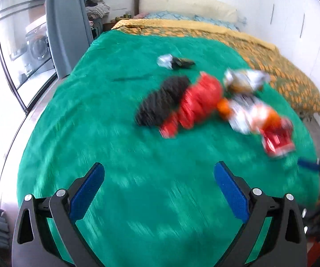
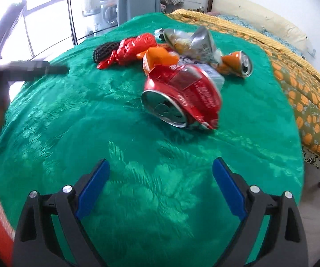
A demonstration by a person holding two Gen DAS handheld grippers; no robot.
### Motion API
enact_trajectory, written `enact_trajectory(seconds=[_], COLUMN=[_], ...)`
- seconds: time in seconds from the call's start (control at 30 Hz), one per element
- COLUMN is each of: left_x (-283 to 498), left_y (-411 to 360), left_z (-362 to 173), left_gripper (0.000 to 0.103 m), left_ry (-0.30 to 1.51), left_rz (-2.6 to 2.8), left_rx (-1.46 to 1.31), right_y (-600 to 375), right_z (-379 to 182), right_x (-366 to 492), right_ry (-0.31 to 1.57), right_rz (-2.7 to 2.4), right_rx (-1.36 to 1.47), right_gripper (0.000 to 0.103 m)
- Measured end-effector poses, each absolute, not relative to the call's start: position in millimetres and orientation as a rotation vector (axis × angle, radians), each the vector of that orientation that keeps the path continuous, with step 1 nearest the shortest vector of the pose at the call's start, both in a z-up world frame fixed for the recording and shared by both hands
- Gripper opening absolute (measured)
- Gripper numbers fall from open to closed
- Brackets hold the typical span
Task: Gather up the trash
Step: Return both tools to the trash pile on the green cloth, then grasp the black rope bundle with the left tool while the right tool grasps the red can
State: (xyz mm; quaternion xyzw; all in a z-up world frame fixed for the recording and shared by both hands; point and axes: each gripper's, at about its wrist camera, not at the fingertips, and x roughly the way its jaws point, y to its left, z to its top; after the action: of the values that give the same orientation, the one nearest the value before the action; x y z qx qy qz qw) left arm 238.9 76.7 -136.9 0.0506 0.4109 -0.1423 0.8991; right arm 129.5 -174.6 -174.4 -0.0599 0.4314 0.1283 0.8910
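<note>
Trash lies in a heap on a green bedspread (image 2: 48, 115). Nearest my right gripper (image 2: 161, 166) is a crushed red can (image 2: 189, 95). Behind it lie an orange wrapper (image 2: 160, 59), a silver chip bag (image 2: 191, 42), a crushed orange can (image 2: 237, 63), a crumpled red wrapper (image 2: 133, 46) and a black mesh piece (image 2: 103, 52). The left wrist view is blurred; it shows the red wrapper (image 1: 195, 104), the black mesh (image 1: 160, 100), the red can (image 1: 278, 140) and a small silver-and-black wrapper (image 1: 173, 61) farther back. My left gripper (image 1: 158, 171) is open, short of the heap. Both grippers hold nothing.
A yellow patterned blanket (image 2: 304, 102) covers the right side of the bed, with pillows (image 1: 189, 5) at the headboard. A glass door (image 1: 15, 51) and grey curtain (image 1: 66, 26) stand to the left. The other gripper shows as a dark blurred shape (image 2: 26, 69) at the left edge.
</note>
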Motion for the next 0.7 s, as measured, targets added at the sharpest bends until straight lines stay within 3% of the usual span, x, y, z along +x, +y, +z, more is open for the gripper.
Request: enact_trajectory(seconds=[0.2,0.37,0.53,0.6,0.63,0.7], left_x=[314.1,358.3,370.7,368.2,368.1,364.4], left_y=[73.4,64.7,52.8,47.3,45.6,44.9], left_z=[-139.6,-156.1,-162.2,-164.5,-166.6,-169.2], left_gripper=[0.096,0.082,0.075,0.061,0.045,0.039], left_ry=[0.866,0.932,0.945,0.946,0.953,0.953], left_rz=[-0.332,-0.391,-0.493,-0.529,-0.54,-0.545], left_rx=[0.149,0.181,0.171,0.177,0.175,0.158], right_y=[-179.1,-179.1,-179.7,-180.1,-180.0,-180.1], right_z=[-180.1,-179.9,-180.4,-180.4,-180.4,-180.3], right_x=[129.9,128.3,128.6,128.1,128.0,128.5], right_ry=[0.895,0.893,0.893,0.893,0.893,0.893], right_rz=[0.265,0.26,0.262,0.263,0.262,0.261], right_rx=[-0.069,-0.071,-0.068,-0.066,-0.068,-0.069], right_gripper=[0.093,0.093,0.093,0.093,0.093,0.093])
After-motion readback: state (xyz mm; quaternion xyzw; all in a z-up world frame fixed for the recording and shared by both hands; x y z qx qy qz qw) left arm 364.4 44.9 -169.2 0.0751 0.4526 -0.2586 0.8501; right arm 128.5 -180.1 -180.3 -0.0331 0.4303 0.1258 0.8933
